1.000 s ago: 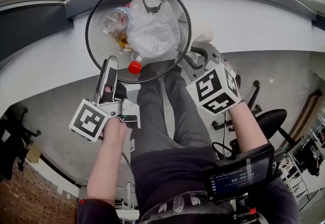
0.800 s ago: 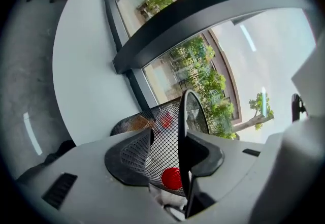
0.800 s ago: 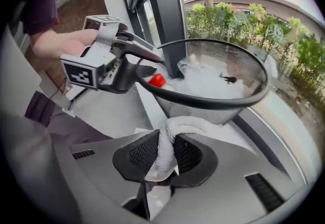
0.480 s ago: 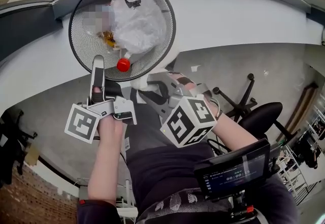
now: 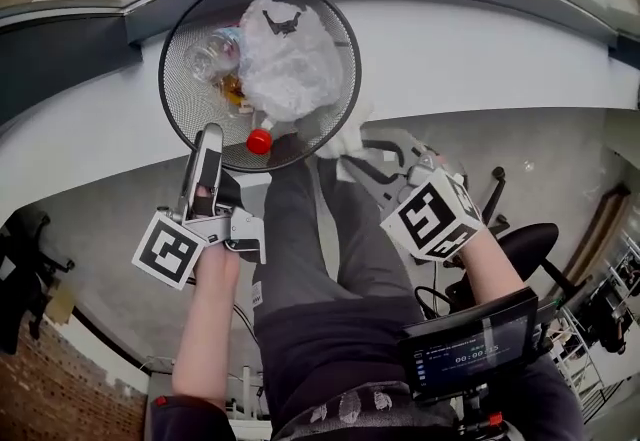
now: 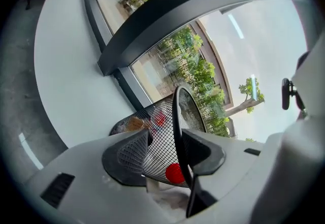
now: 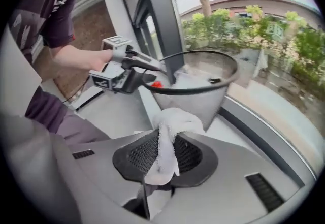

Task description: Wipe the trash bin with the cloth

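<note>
The left gripper (image 6: 165, 149) straddles the near rim of the bin (image 5: 185, 114). Its jaws have just been opening; they stand partly apart, one inside the mesh wall and one outside, and do not clamp it. The right gripper (image 7: 162, 154) is closed on the cloth (image 7: 170, 121): the white cloth is pinched between the pads and bunches up above them. In the head view the cloth lies just beside the bin's outer wall on the right side, but contact cannot be told.

The bin is a black wire-mesh one, round and open-topped, standing on a white ledge (image 5: 480, 49) under a window. Inside it a crumpled clear bag (image 5: 290, 59) fills the middle and far side. A clear bottle (image 5: 212, 51) lies to the bag's left, with an orange-brown scrap (image 5: 235, 87) below it. A red round thing (image 5: 259, 140) sits by the near wall, close to the left gripper's jaws.
</note>
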A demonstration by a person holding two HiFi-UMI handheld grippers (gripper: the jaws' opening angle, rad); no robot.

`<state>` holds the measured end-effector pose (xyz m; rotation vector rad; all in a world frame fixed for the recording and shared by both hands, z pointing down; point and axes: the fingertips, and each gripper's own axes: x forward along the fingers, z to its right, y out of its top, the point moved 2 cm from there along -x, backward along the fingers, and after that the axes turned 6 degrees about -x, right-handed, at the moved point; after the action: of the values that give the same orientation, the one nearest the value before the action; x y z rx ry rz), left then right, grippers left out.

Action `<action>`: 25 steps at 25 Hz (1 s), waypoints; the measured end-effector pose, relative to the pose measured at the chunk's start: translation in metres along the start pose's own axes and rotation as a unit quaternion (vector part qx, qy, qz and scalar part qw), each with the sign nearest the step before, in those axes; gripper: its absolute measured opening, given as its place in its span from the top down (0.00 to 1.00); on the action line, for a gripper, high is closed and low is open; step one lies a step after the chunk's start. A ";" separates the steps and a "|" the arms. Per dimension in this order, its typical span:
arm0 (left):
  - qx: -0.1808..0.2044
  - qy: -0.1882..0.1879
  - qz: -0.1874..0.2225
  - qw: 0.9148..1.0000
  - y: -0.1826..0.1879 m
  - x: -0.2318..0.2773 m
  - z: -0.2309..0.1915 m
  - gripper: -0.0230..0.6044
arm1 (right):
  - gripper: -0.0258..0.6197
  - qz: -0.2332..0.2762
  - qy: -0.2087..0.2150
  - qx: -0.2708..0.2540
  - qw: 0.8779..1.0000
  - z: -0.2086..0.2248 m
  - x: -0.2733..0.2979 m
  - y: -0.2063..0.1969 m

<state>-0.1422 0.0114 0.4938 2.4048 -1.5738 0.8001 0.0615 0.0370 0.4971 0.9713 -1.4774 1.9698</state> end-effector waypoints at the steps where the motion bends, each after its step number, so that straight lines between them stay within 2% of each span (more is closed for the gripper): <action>1: 0.006 -0.002 0.001 1.000 0.001 -0.003 0.000 0.68 | 0.84 0.002 -0.038 0.020 0.999 0.022 -0.009 -0.006; 4: 0.024 -0.011 -0.007 1.000 0.001 -0.009 0.004 0.68 | 0.84 0.031 -0.159 0.070 0.984 0.090 -0.043 -0.008; 6: 0.038 -0.019 -0.019 0.999 -0.001 -0.008 0.009 0.68 | 0.84 0.037 -0.197 0.074 0.977 0.117 -0.053 -0.004; 8: 0.040 -0.019 -0.027 0.999 -0.001 -0.006 0.009 0.68 | 0.84 -0.002 -0.176 0.034 0.984 0.113 -0.038 -0.006; 10: 0.017 -0.014 -0.022 0.999 0.000 -0.006 0.006 0.68 | 0.84 -0.049 -0.121 -0.013 0.991 0.081 -0.007 -0.008; 11: 0.003 -0.012 -0.016 1.000 0.000 -0.006 0.005 0.69 | 0.84 -0.057 -0.087 -0.020 0.994 0.060 0.008 -0.006; 13: -0.013 -0.010 -0.007 1.000 -0.002 -0.007 0.002 0.71 | 0.84 -0.047 -0.017 -0.010 0.999 0.014 0.032 0.001; 15: -0.009 -0.009 -0.006 1.000 -0.002 -0.006 0.002 0.71 | 0.84 -0.012 0.046 -0.005 0.999 -0.031 0.042 0.018; 18: 0.003 -0.012 -0.007 1.000 -0.001 -0.006 0.004 0.71 | 0.84 0.053 0.101 -0.021 0.993 -0.078 0.037 0.053; 19: 0.004 -0.013 -0.007 1.000 -0.001 -0.007 0.004 0.71 | 0.84 0.061 0.108 -0.021 0.992 -0.083 0.034 0.057; 21: 0.005 -0.014 -0.011 1.000 -0.001 -0.008 0.004 0.71 | 0.84 0.040 0.105 -0.015 0.994 -0.073 0.030 0.043; 23: 0.008 -0.025 -0.016 1.000 -0.002 -0.009 0.007 0.71 | 0.84 -0.006 0.070 -0.007 0.997 -0.042 0.021 0.011; 25: 0.018 -0.052 -0.023 0.998 0.000 -0.013 0.012 0.69 | 0.84 -0.046 0.012 0.015 0.999 0.003 0.004 -0.019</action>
<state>-0.1418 0.0171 0.4772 2.5367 -1.5462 0.7132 0.0733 0.0392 0.5122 1.0066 -1.3693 1.9354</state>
